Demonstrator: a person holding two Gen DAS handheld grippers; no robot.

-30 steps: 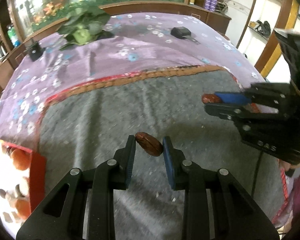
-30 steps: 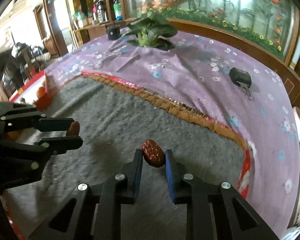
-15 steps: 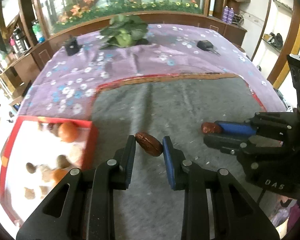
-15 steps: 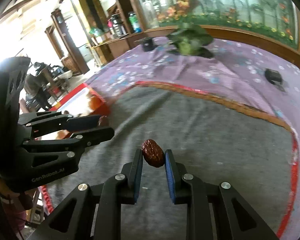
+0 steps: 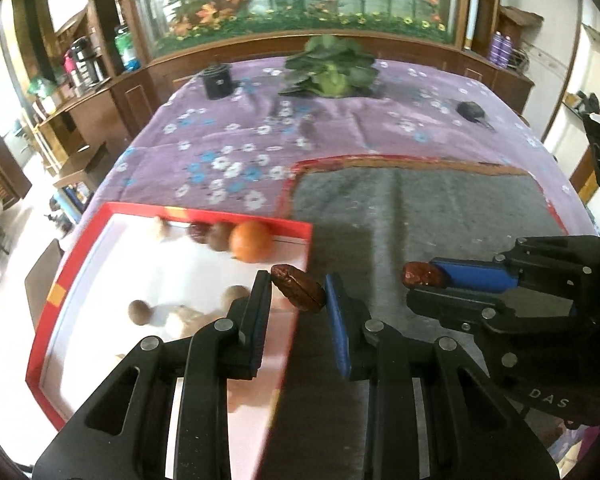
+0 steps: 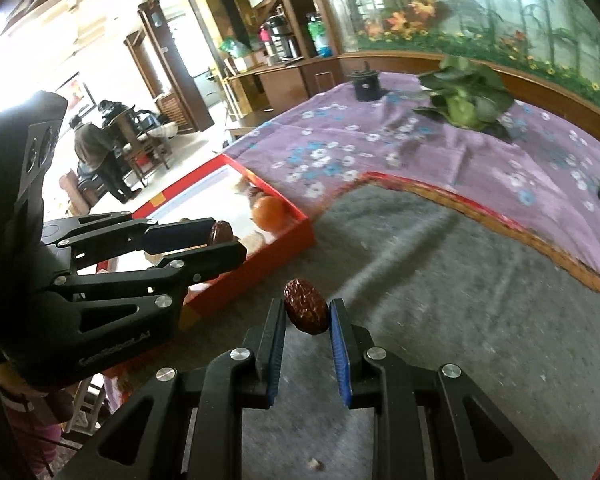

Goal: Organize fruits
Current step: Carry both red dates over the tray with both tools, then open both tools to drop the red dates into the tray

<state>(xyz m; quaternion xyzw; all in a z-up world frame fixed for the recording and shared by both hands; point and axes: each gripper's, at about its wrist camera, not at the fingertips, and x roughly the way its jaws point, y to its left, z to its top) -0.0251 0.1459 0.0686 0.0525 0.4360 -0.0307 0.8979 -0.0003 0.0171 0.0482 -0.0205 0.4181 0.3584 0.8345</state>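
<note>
My left gripper is shut on a wrinkled red date and holds it over the right edge of the red box. The box has a white floor and holds an orange and several brown fruits. My right gripper is shut on a second red date above the grey mat, right of the box. The right gripper also shows in the left wrist view, and the left gripper in the right wrist view.
A purple flowered cloth covers the table behind the mat. On it stand a leafy green vegetable, a black cylinder and a small black device. The table's left edge drops to the floor beside the box.
Both grippers have swung left with their dates. The red box has come into fuller view, and the left gripper's date now hangs over its right edge.
</note>
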